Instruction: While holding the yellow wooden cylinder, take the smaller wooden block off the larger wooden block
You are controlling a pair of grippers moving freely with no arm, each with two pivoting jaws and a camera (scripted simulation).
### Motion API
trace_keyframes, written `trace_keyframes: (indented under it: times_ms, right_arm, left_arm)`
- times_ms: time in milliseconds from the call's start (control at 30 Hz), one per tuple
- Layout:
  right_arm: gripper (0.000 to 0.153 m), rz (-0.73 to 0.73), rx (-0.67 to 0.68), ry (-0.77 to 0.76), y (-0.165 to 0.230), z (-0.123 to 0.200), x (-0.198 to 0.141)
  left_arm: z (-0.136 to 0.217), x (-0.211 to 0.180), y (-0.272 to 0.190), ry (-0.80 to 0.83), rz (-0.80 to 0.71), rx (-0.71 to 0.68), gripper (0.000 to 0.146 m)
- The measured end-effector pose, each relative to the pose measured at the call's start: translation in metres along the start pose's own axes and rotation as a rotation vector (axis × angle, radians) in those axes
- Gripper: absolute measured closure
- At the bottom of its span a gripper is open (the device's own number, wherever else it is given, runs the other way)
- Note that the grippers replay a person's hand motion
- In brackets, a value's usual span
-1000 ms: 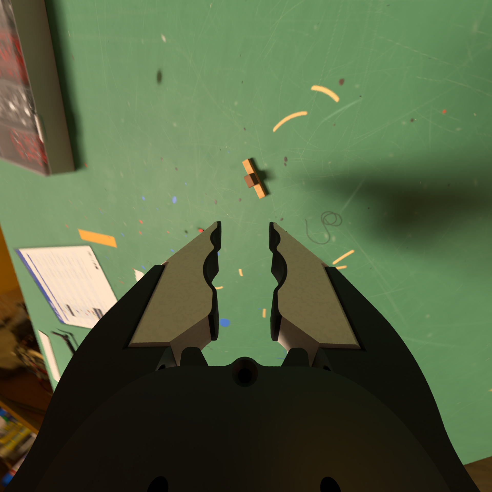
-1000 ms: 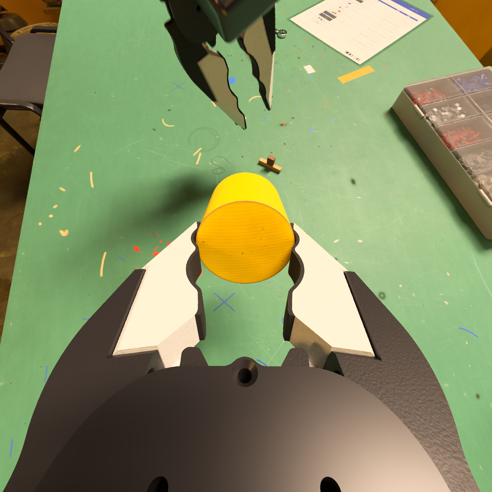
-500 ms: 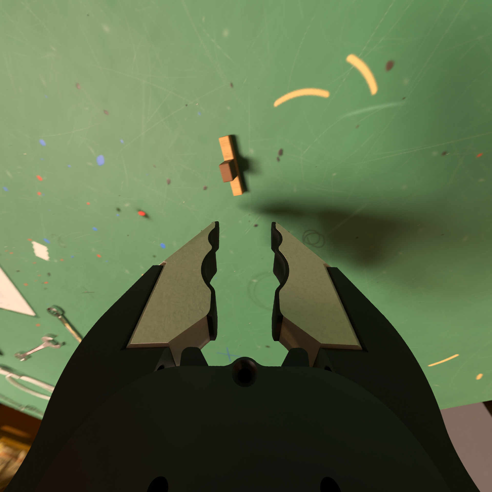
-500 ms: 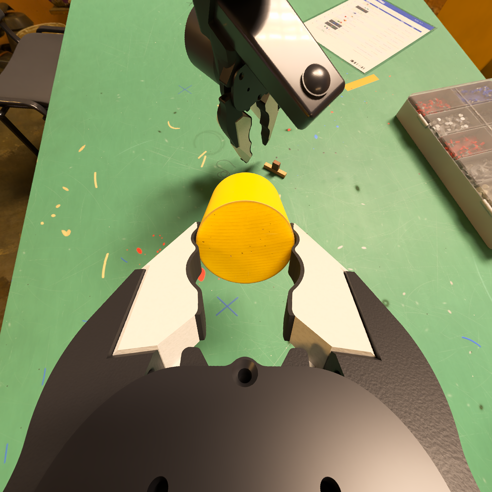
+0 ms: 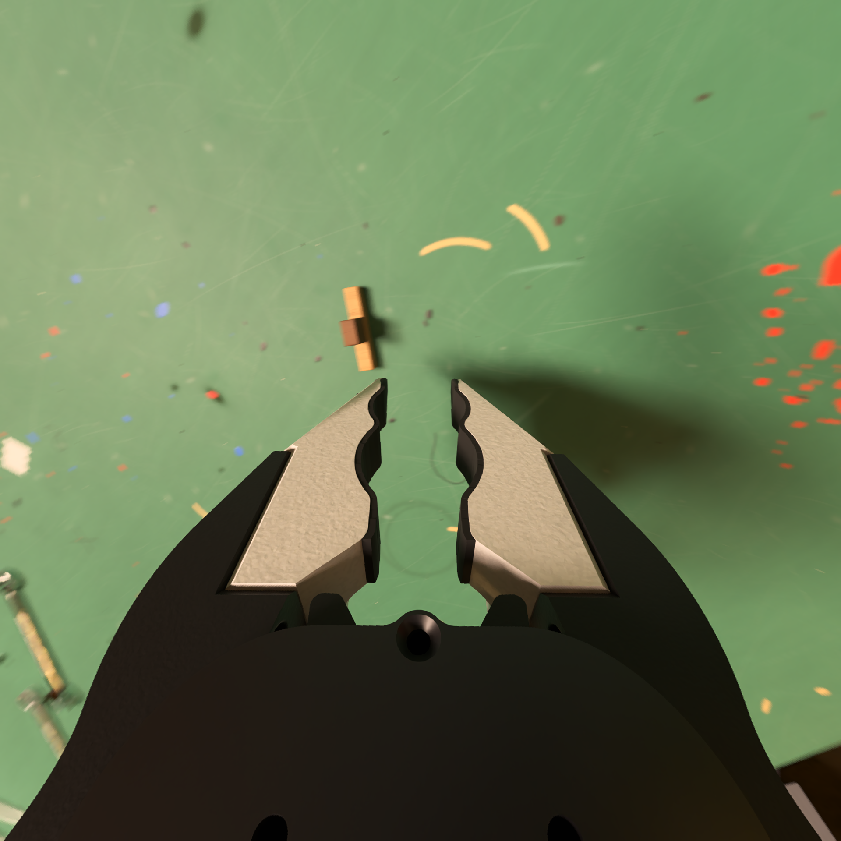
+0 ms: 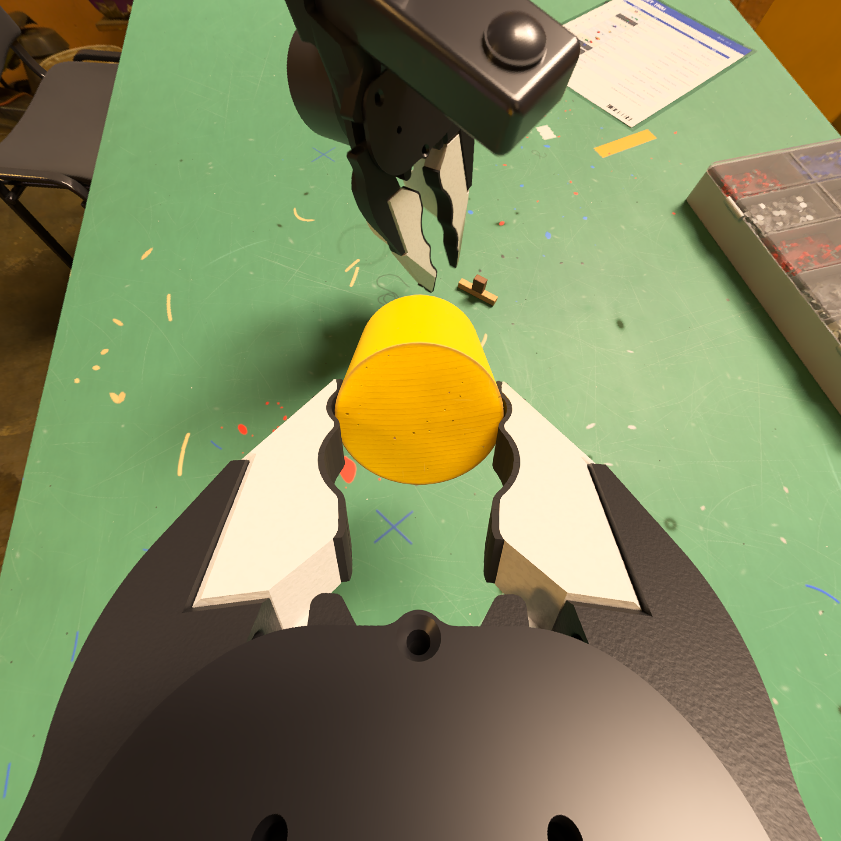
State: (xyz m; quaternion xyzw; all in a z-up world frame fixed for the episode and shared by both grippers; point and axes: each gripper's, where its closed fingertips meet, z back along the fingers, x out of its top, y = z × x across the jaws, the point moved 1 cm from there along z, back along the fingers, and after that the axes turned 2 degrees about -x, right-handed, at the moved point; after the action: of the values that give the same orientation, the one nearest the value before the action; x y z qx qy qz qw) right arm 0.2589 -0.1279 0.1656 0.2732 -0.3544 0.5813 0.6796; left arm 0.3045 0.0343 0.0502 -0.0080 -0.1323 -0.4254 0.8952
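In the left wrist view, the left gripper [image 5: 418,380] hangs over the green table [image 5: 546,113] with its fingers parted by a modest gap and nothing between them. The smaller wooden block [image 5: 352,332] sits just above and to the left of the left fingertip in that frame, near but not touching it, so the tips are not yet lined up on it; the gap between the fingers points a little to the right of the block. The larger wooden block [image 5: 359,302] lies flat beneath it, a thin pale strip whose long axis runs nearly top to bottom in the frame, tilted slightly. The smaller block crosses it at about its middle and overhangs its left edge.

In the right wrist view the same pair shows at upper centre right, the larger wooden block [image 6: 487,296] lying as a low slat and the smaller wooden block [image 6: 478,283] standing up on it as a darker brown stub. The left gripper [image 6: 439,273] comes down from the top of that frame, its tips just to the left of the blocks and a little above the table. It is plainly the nearer of the two.

The right gripper [image 6: 418,387] is closed onto the yellow wooden cylinder [image 6: 418,409], its fingers pressed against the curved sides, the flat grained end facing the camera, clear of the table. The blocks lie beyond the cylinder and apart from it.

The coming move probably calls for a small shift of the left gripper toward the upper left of its own frame, with care not to drag the slat along.
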Motion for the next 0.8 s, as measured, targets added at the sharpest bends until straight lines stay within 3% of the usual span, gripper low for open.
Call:
trace_keyframes:
  times_ms: [100, 233, 433, 700, 800]
  right_arm:
    - [0.087, 0.002, 0.003, 0.000, 0.001, 0.000, 0.000]
    - [0.087, 0.003, 0.004, -0.003, 0.002, 0.000, 0.000]
    - [0.087, -0.001, 0.005, -0.006, 0.002, 0.001, -0.001]
    - [0.087, -0.001, 0.017, -0.005, 0.004, -0.002, 0.001]
    - [0.087, -0.004, 0.019, -0.005, 0.003, -0.003, 0.000]
  left_arm:
    - [0.000, 0.001, -0.014, -0.039, -0.007, -0.071, 0.125]
    - [-0.018, -0.013, 0.000, 0.054, -0.034, 0.087, 0.125]
    - [-0.021, -0.014, 0.010, -0.001, 0.004, 0.143, 0.116]
    - [-0.028, -0.006, 0.015, -0.066, 0.166, -0.080, 0.115]
    - [-0.030, 0.000, 0.022, -0.088, 0.214, -0.097, 0.115]
